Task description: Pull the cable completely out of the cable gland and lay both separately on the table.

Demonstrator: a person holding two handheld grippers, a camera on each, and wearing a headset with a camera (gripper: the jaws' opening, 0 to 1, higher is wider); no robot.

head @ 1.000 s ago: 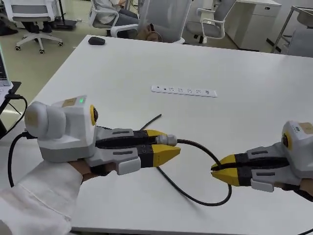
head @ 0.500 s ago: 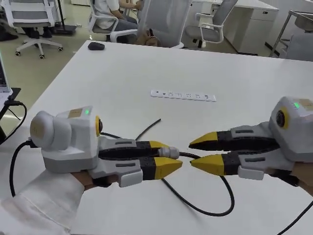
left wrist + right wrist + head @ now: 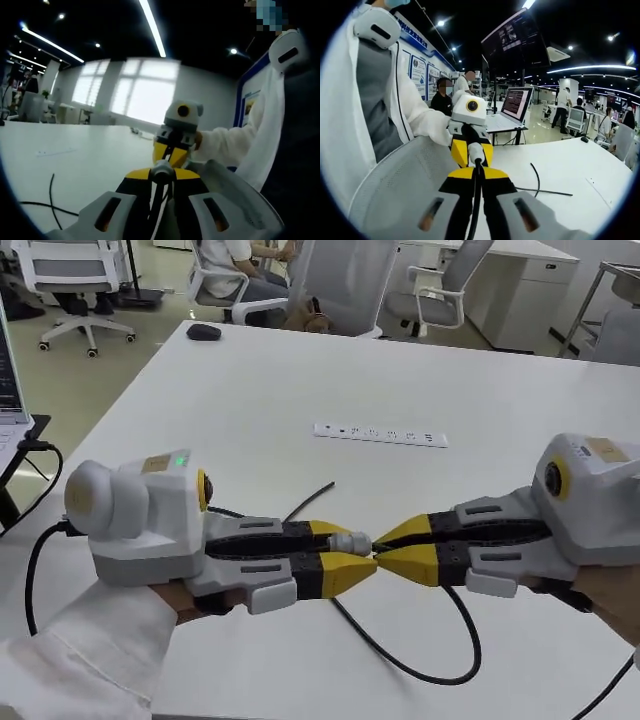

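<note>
Tip to tip at lower centre of head view: left gripper (image 3: 358, 548), jaws clamped on grey cable gland (image 3: 350, 541); right gripper (image 3: 382, 551), jaws drawn together, apparently pinching black cable (image 3: 440, 668) just beside gland, contact too small to confirm. Cable seated in gland, looping toward lower right across white table (image 3: 480, 380), free end near centre. Power strip (image 3: 380, 434) above centre; mouse (image 3: 204, 332) upper left.
</note>
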